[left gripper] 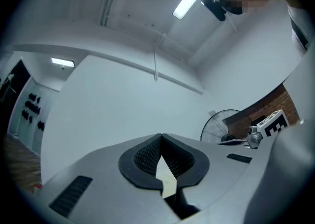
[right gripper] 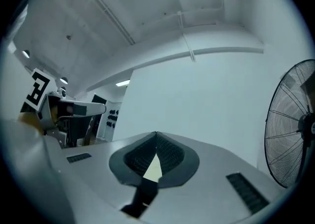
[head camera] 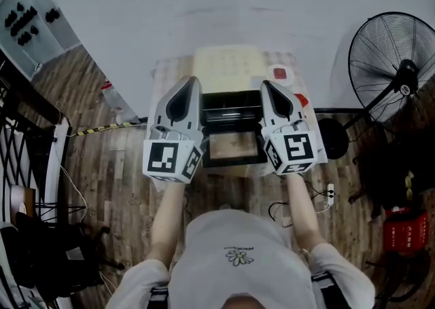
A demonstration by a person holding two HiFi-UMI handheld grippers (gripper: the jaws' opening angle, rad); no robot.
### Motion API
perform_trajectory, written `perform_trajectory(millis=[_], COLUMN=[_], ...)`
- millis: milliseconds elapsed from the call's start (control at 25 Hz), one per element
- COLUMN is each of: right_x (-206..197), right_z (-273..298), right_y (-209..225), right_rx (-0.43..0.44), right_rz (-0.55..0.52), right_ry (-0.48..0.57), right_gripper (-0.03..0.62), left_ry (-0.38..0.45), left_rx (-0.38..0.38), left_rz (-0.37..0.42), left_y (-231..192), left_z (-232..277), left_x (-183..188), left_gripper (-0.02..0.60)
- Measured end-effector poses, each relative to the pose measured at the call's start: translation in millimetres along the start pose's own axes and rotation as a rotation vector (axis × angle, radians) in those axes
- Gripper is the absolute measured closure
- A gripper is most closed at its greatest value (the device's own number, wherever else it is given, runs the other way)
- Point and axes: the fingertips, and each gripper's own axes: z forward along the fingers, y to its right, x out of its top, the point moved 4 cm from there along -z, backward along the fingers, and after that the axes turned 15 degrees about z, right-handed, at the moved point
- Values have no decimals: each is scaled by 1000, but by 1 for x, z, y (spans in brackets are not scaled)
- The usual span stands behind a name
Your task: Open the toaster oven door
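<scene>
In the head view the black toaster oven (head camera: pixel 230 112) stands on a small table, seen between my two raised grippers. Its door panel (head camera: pixel 234 144) with a pale window lies folded down toward me. My left gripper (head camera: pixel 192 83) is held high at the oven's left, jaws shut with nothing between them, and my right gripper (head camera: pixel 266 86) is at the oven's right, also shut and empty. Both are well above the oven and touch nothing. The left gripper (left gripper: pixel 160 137) and the right gripper (right gripper: pixel 156 134) each point at bare wall and ceiling in their own views; the oven is out of sight there.
A pale mat (head camera: pixel 228 63) and a red-and-white item (head camera: pixel 279 73) lie on the table behind the oven. A standing fan (head camera: pixel 394 63) is at the right, also seen as fan (right gripper: pixel 295 134). Dark shelving (head camera: pixel 20 158) and cables line the left. A red box (head camera: pixel 406 229) sits on the floor.
</scene>
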Motion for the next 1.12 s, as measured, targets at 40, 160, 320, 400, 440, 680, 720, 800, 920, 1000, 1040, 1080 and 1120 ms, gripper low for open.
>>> perform_trajectory(millis=[40,160,320,400,440,680,720,800,920,1000,1040,1080,1120], right_x=[-2,-9,-17,-17,-17,-14,-13,-12,-11,-10,-9,-8,-8], right_z=[-1,-2,-2,-2,-1,0,0,2,3,3,4,4,4], right_y=[-3,-8,-8,-8,-7,-4,-4,-2,-1,-2,-3,-3,-3], right_rx=[1,-15,-24,-24,-24,-37,-38,-39,-32,-28,-27,-28,-28], right_rz=[-7,-20,-19,-20,-22,-29,-29,-28,-33,-39,-41,-43,-45], right_ry=[-3,-7,-18,-18,-17,-7,-4,2,7,11,13,14,15], right_gripper=[586,586,586,586,586,586,586,586,586,586,586,586,586], left_ry=[-9,-36,-50,-48,-47,-44,-44,-46,-53,-55,-56,-56,-57], left_rx=[14,36,19,16,14,10,9,8,7,9,11,12,14], left_rz=[-11,-40,-24,-17,-16,-10,-11,-11,0,4,5,5,6], left_y=[2,6,12,14,14,14,13,13,15,15,14,13,12], left_z=[-5,-11,-8,-7,-5,-4,-3,-2,-1,-2,-3,-3,-4], left_x=[-5,-18,-23,-22,-22,-21,-21,-22,-24,-23,-23,-23,-22], left_gripper=[565,565,565,565,565,565,565,565,565,565,565,565,565])
